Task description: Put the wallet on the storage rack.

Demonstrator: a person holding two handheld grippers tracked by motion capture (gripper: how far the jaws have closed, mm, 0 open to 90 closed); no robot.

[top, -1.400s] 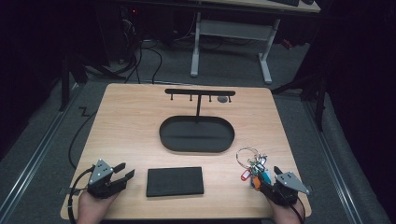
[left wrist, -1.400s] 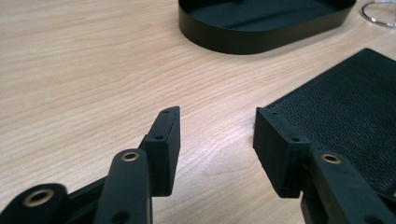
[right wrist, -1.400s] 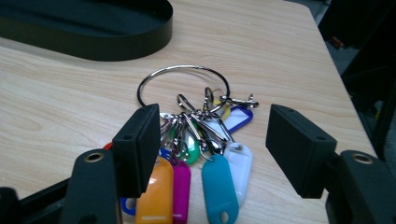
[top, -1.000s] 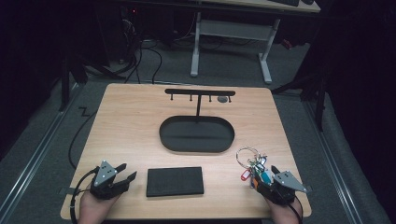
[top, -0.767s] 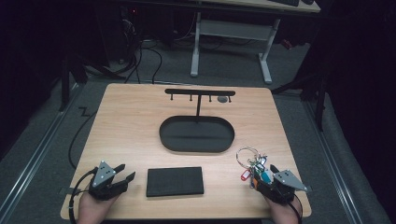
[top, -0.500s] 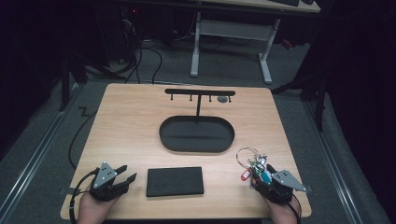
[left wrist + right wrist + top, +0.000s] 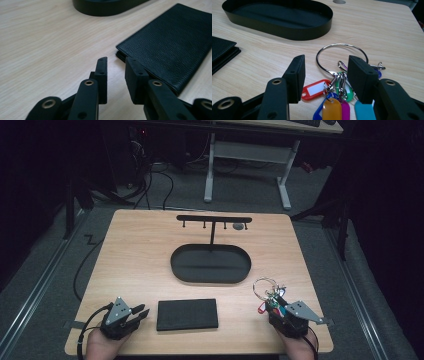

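A bunch of keys (image 7: 268,293) with a wire ring (image 7: 342,45) and coloured tags (image 7: 332,106) lies at the table's front right. My right gripper (image 7: 273,306) (image 7: 326,60) rests low over it. Its jaws have just been closing and stand on either side of the keys, pads clear of them. A black wallet (image 7: 187,314) (image 7: 170,45) lies flat at the front middle. Just left of the wallet's corner sits my left gripper (image 7: 142,312) (image 7: 116,68). Its jaws have just been closing to a narrow gap with nothing between them.
A black oval tray (image 7: 173,265) (image 7: 287,31) sits in the middle of the table, and behind it stands a black T-shaped hook rack (image 7: 214,219). Bare wood lies left of the tray. Desk legs and cables stand on the floor beyond the far edge.
The left jaws have drawn much closer together. The right jaws have narrowed around the keys. Both hands stay where they were.
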